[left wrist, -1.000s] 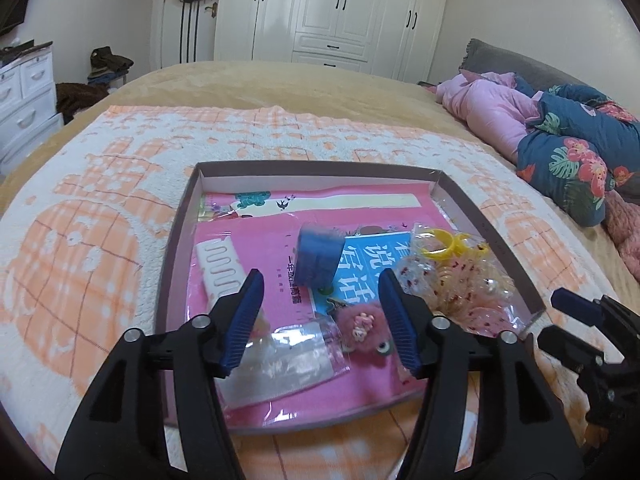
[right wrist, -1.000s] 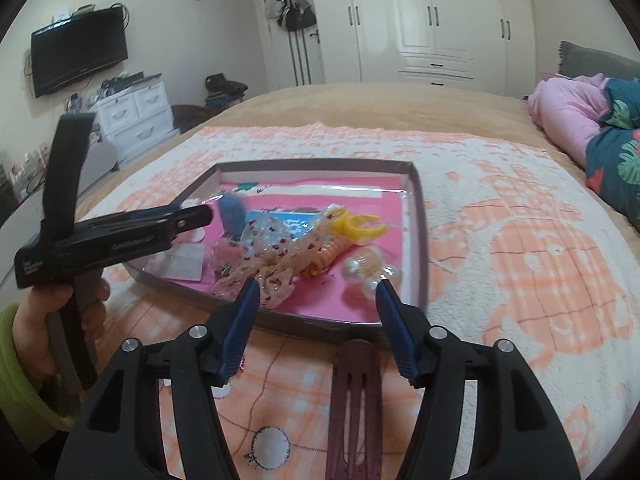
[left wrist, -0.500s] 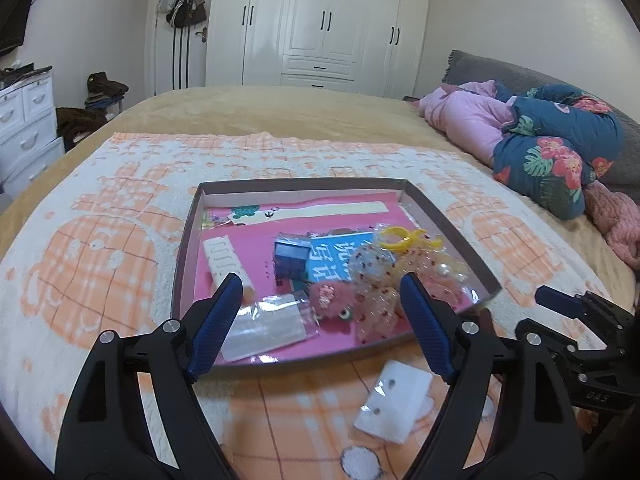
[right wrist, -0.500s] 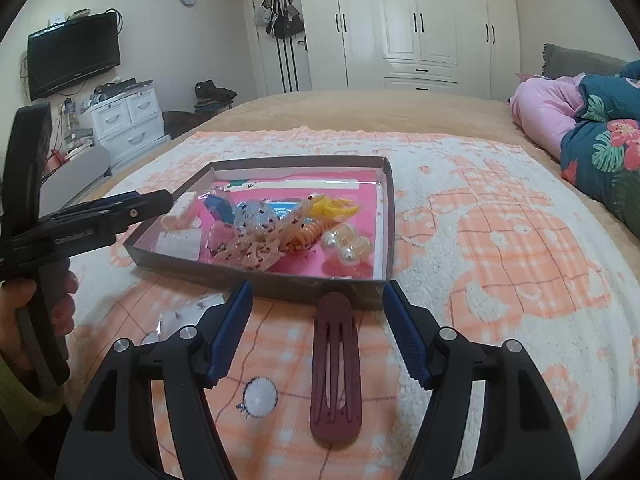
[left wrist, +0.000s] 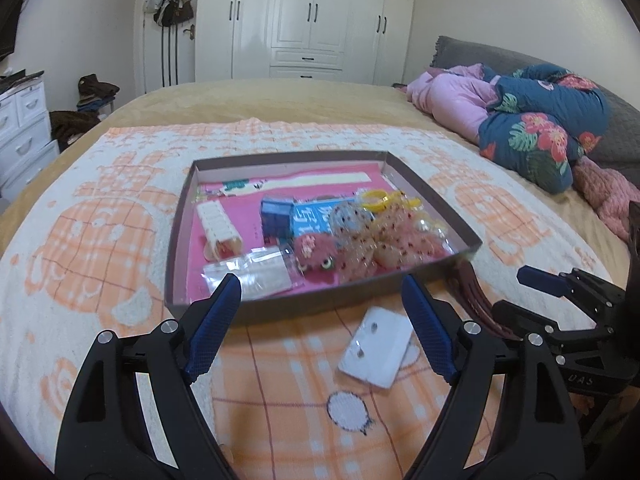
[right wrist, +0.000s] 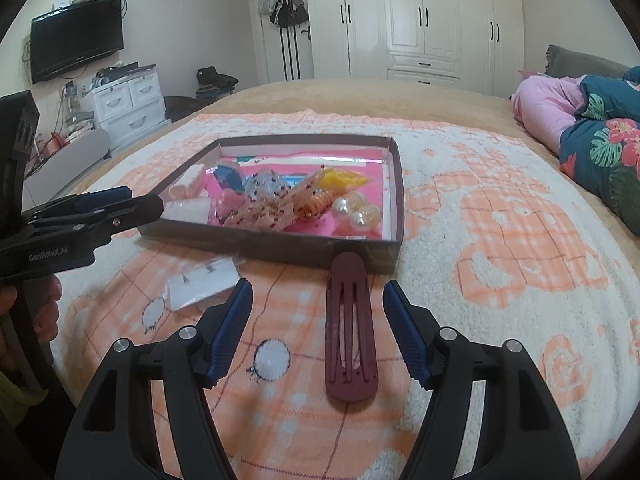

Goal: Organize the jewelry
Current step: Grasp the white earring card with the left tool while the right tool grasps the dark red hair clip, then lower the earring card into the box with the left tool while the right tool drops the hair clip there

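A shallow brown box lies on the bed and holds a small blue case, a white strip, a clear bag, a yellow claw clip, speckled scrunchies and pearls. In front of the box, on the blanket, lie a white earring card and a dark red hair clip. My left gripper hangs open and empty before the box's front wall. My right gripper is open, with the hair clip lying just ahead between its fingers, untouched.
An orange-and-white blanket covers the bed. Pink and floral bedding is piled at the right. White drawers and a wall television stand to the left, and wardrobes line the back wall. A hand holds the left gripper's handle.
Both grippers have drawn back from the box toward the near edge. The left jaws have widened, and the blue case seen between them now rests in the box. The card and clip are in fuller view.
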### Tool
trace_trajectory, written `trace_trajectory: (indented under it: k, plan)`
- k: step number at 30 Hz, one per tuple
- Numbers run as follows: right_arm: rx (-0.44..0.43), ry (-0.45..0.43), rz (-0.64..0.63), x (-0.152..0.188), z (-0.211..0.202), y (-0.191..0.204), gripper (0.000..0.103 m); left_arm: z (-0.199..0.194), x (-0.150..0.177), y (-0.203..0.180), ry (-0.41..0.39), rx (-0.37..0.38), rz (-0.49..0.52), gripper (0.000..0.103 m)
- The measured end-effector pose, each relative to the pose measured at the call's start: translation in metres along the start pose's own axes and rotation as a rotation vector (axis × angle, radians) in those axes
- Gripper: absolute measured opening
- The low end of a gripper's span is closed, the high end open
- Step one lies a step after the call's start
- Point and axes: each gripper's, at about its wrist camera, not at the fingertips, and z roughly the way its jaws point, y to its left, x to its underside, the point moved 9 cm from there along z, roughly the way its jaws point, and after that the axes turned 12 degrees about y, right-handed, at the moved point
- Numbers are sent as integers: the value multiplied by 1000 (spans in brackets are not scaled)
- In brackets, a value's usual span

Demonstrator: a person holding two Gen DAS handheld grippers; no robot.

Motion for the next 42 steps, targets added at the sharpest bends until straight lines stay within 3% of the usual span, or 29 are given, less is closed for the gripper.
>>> trace_trajectory:
  k: [14,22,24,26,30,32,36,38,42]
  plan:
    - [47,109,16,23,28,-11,65,29,29,-19,91,19,79,73]
    - [49,172,14,35,45,-12,48,49,37,-28,135,13,122,73]
    - [37,176,13,36,45,-11,37,55,39,-28,153,11,127,73]
    - [25,179,9,38,45,-8,32,60,42,-29,173,15,129,64]
    - [29,178,-11,38,42,-2,32,62,45,-30,184,17,135,52]
    - [21,172,-8,38,40,-1,32,60,44,-30,183,20,139,41]
    - [-32,149,1,36,32,4,31,56,45,-29,180,23,140,39]
    - [-53,133,-15,34,26,12,31,52,44,-27,175,26,132,33]
    - [-102,100,-47,33,14,28,31,38,38,-25,150,36,114,33]
